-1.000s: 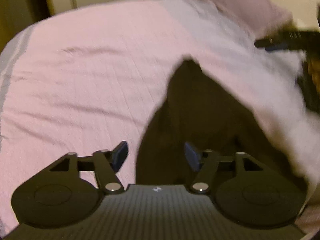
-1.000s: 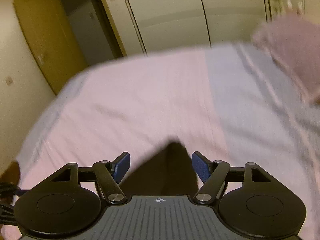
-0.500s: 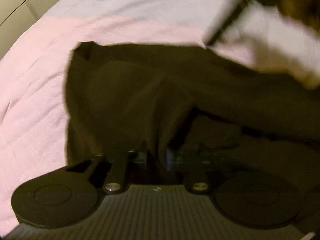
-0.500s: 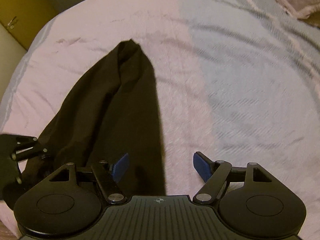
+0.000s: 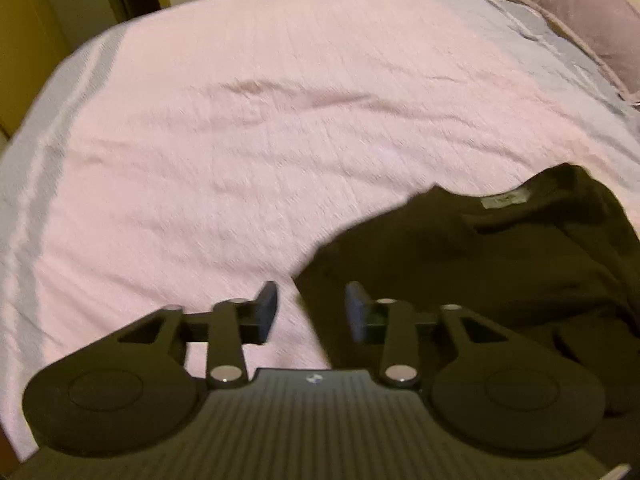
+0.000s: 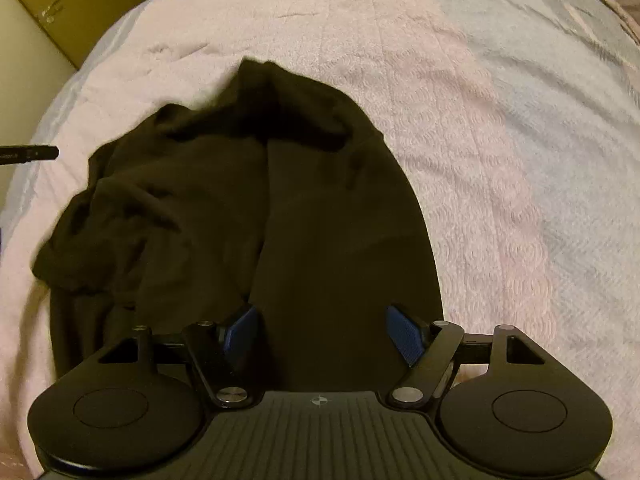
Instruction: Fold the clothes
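Holding both tongs released, we grip nothing. Our left gripper (image 5: 311,310) hovers over the pink quilted bedspread (image 5: 280,120), its blue pads apart at the edge of the crumpled dark brown garment (image 5: 500,260), which fills the lower right of that frame. Our right gripper (image 6: 322,330) spreads wide above the same garment (image 6: 280,200), bunched toward the left of its frame. A mauve pillow (image 5: 580,12) sits upper right.

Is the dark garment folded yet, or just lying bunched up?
Bunched: the dark garment lies rumpled on the bedspread, its left part heaped in wrinkles.
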